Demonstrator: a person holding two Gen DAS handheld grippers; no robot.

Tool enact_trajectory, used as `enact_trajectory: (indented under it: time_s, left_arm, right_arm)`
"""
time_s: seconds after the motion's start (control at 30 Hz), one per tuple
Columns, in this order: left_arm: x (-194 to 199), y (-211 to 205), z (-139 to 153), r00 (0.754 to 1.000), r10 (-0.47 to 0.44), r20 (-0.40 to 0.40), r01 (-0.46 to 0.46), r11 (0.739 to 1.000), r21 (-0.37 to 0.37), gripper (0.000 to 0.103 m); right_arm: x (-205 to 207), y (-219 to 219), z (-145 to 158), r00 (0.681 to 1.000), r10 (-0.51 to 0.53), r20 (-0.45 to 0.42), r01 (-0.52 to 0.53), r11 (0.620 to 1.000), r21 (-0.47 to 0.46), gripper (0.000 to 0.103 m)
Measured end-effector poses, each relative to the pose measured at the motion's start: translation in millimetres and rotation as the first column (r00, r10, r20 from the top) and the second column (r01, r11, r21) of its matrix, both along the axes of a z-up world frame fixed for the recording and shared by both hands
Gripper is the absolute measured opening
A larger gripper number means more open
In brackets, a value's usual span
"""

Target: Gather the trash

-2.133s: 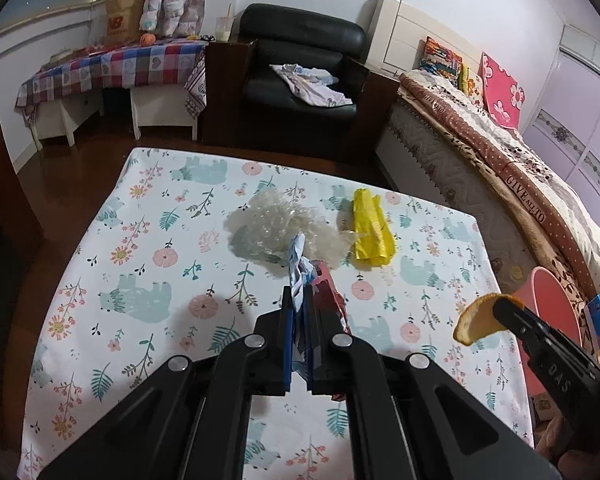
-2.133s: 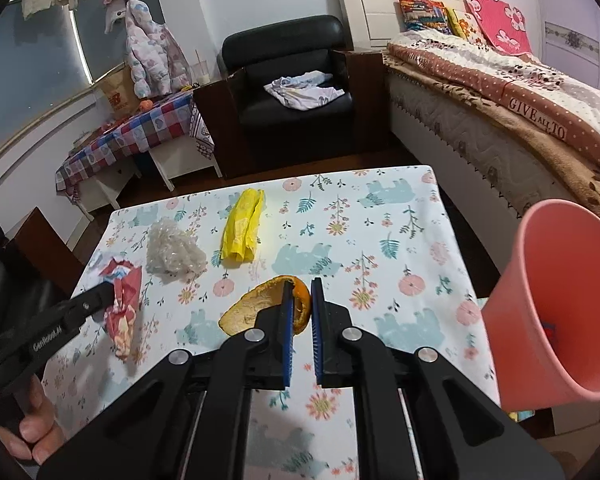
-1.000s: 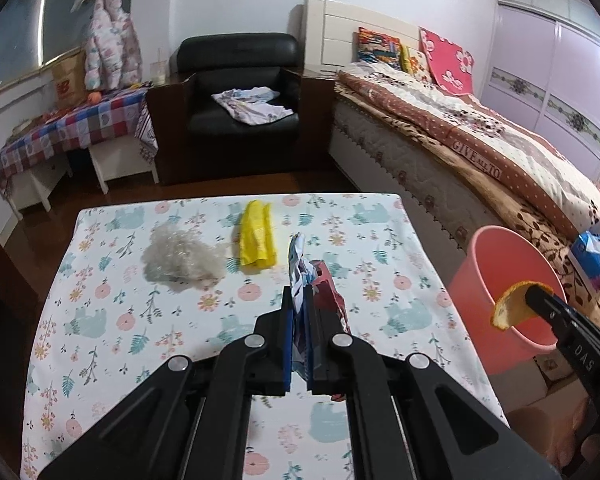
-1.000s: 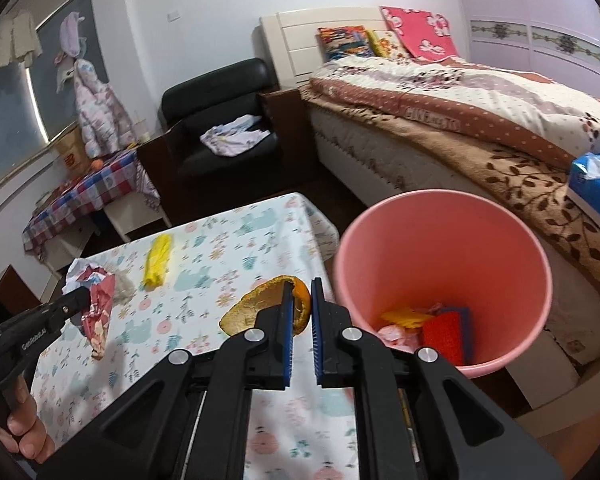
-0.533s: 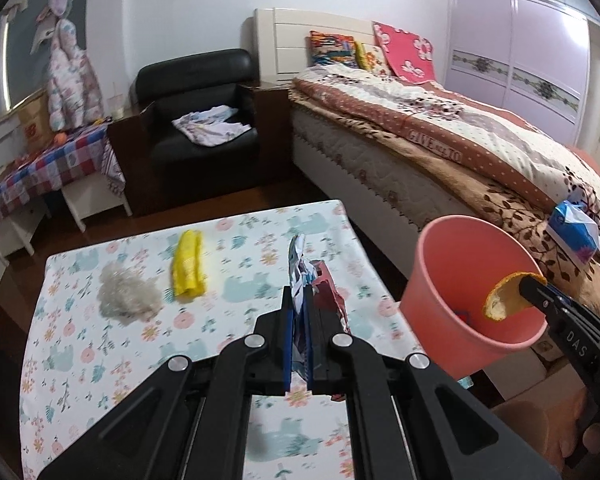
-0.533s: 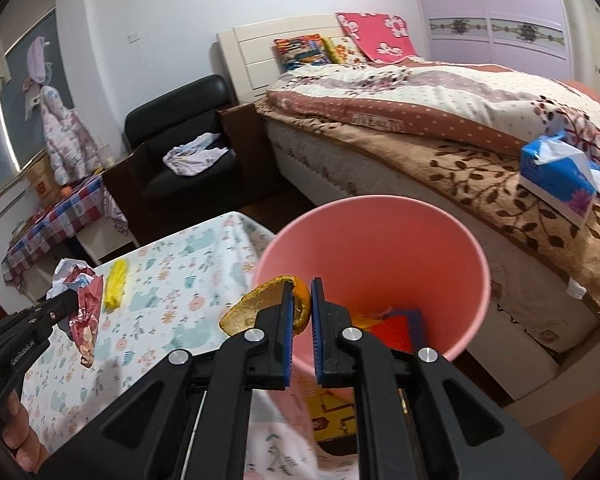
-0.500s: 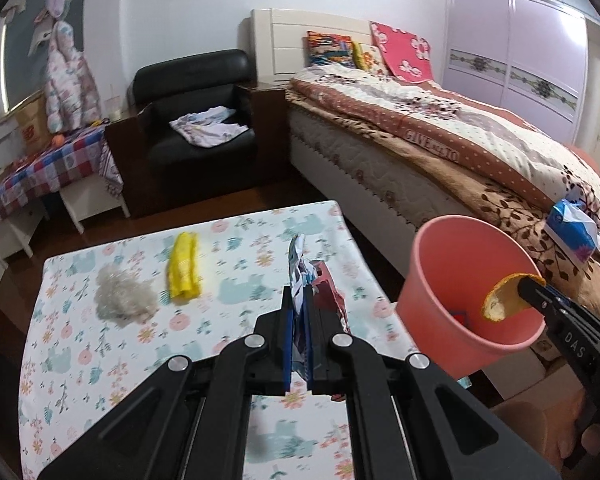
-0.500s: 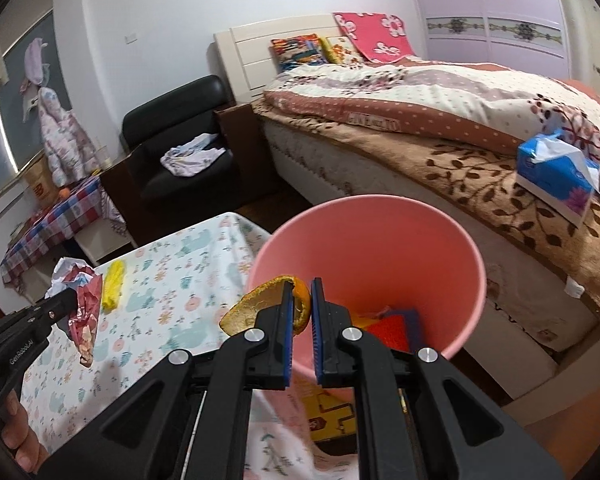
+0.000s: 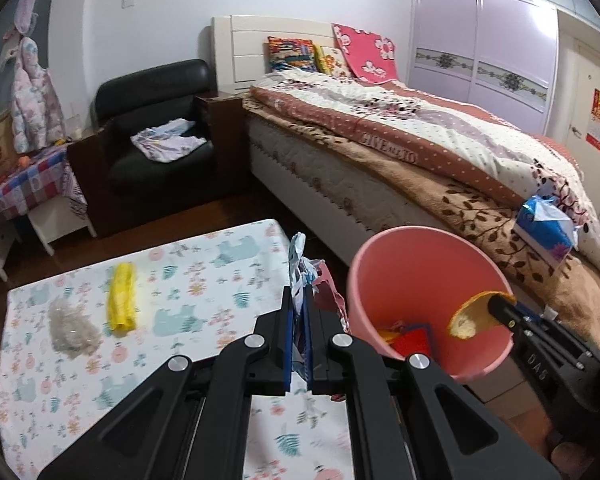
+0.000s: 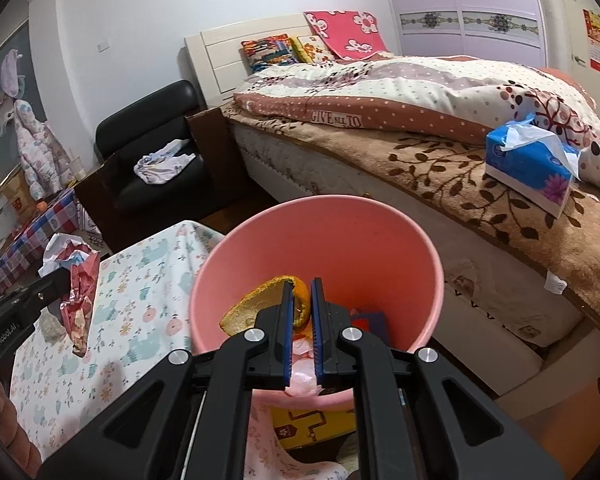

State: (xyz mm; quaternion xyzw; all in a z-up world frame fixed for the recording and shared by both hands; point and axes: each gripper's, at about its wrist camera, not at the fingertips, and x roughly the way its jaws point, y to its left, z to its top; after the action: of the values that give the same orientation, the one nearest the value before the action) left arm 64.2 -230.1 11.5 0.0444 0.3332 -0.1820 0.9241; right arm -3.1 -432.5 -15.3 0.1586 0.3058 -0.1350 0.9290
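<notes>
My right gripper [image 10: 301,288] is shut on an orange peel [image 10: 260,300] and holds it over the mouth of the pink bin [image 10: 400,240]; the same peel [image 9: 470,314] shows inside the bin's rim [image 9: 432,234] in the left wrist view. My left gripper [image 9: 298,296] is shut on a crumpled red and white wrapper [image 9: 324,282], still above the table's right edge, left of the bin. The wrapper [image 10: 78,276] hangs from the left gripper [image 10: 62,276] in the right wrist view. On the floral tablecloth [image 9: 204,276] lie a yellow bag [image 9: 122,296] and a clear plastic wad [image 9: 70,326].
The bin holds red and yellow trash [image 9: 410,336]. A bed [image 9: 400,152] runs behind the bin, with a blue tissue pack [image 10: 528,164] on its blanket. A black armchair [image 9: 156,136] stands beyond the table. A person's fingers [image 10: 0,400] grip the left tool's handle.
Both grippers have swung to the right, away from the table. The peel now hangs over the bin's opening, and the wrapper has come close to the bin's left side.
</notes>
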Motion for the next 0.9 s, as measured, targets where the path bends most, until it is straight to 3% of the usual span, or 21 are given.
enact_trajectory:
  time_s: [0.33,0.77,0.83,0.9]
  left_arm:
    - [8.9,-33.2,-13.3,0.983,-0.166,-0.075,0.155,0.979,-0.133,0.003]
    - [26.4,-75.0,-48.0,0.947,-0.257,-0.191,0.225,0.959,-0.170,0.004]
    - [27.6,-78.2,-50.4,0.949,-0.248,-0.194,0.217,0.961,-0.170,0.008]
    - [28.8,-77.9,-51.8,0.949,-0.247,-0.196,0.213,0.960,-0.182,0.025]
  right_arm:
    - [-0.4,-20.2,-12.9,0.999,-0.047,-0.023,0.047,0.999,0.010,0.008]
    - [2.5,-34.0,-25.3,0.996,-0.079,-0.050,0.079,0.997,-0.003,0.008]
    - [2.6,-35.7,-26.7,0.995,-0.082,-0.053,0.082,0.997,-0.003,0.008]
    - [2.4,-37.6,-27.8,0.995,-0.084,-0.054,0.084,0.996,-0.001,0.008]
